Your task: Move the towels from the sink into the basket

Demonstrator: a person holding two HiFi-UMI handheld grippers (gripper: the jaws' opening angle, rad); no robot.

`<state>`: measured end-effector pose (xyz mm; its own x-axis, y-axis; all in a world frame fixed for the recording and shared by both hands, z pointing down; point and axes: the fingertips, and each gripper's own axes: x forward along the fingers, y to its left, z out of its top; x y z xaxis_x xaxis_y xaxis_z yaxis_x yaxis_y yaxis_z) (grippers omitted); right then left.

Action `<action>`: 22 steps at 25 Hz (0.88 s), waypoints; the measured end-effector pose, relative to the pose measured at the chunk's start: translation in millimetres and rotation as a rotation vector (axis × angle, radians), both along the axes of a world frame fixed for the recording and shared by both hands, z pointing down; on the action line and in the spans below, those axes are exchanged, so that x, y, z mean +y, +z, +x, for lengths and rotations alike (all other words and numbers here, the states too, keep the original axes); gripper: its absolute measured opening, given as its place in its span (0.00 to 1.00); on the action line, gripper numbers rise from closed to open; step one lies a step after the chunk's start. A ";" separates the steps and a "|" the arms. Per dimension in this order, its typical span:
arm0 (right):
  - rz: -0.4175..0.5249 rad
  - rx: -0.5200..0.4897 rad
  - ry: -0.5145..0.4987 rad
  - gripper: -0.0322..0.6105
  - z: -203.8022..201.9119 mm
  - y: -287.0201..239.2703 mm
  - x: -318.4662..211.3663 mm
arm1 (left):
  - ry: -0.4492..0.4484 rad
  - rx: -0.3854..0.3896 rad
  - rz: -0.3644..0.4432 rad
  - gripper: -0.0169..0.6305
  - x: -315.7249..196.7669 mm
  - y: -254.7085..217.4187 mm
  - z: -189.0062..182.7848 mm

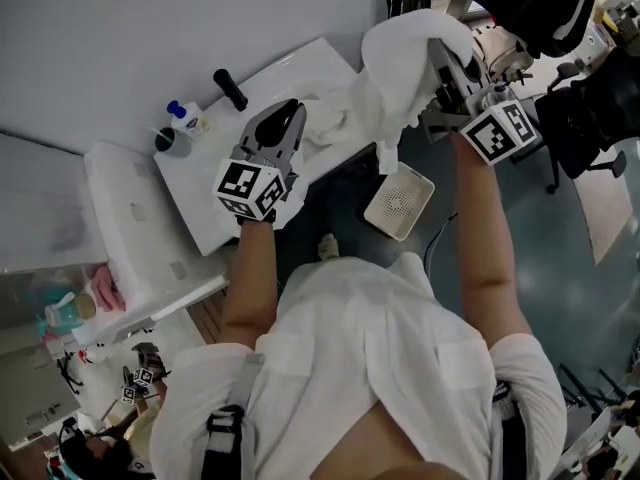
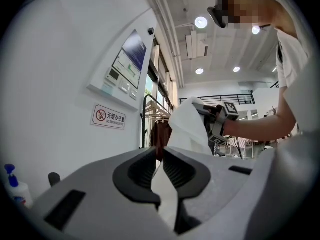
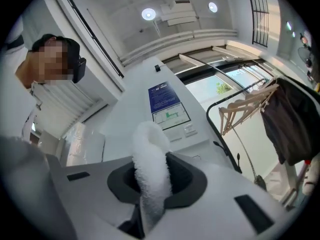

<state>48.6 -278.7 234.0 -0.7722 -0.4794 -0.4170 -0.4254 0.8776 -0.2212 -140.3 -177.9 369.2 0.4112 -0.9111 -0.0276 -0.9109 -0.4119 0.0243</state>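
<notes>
a: where is the fluffy white terry towel?
b: up in the air, bunched over the right gripper, which is raised past the right end of the white rectangular sink counter. one tail of it hangs down toward the dark floor.
a: and how does that gripper stand?
b: its jaws are clamped on the towel. in the right gripper view a thick roll of the pile runs straight up between the dark pads.
a: the left gripper?
b: it hovers level over the sink, jaws drawn nearly together, with only a thin slit at the tips. something white shows lower in the slit; i cannot tell whether it is cloth.
a: anything lying in the sink?
b: a second crumpled white towel lies in the basin, just beyond the left gripper's tips, near the black faucet lever.
a: and the white perforated basket?
b: on the floor beside the counter, below the hanging tail and apart from it.
</notes>
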 end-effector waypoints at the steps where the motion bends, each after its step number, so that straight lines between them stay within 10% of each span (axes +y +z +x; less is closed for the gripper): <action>1: 0.000 0.001 0.020 0.16 14.2 0.0 2.9 | 0.009 0.002 0.000 0.10 1.2 -0.4 9.0; 11: -0.068 0.080 0.208 0.16 142.3 39.2 32.2 | 0.120 0.020 -0.002 0.10 12.5 1.8 101.1; 22: -0.278 0.193 0.299 0.16 194.3 158.3 42.8 | 0.174 0.011 -0.041 0.10 19.3 23.0 142.5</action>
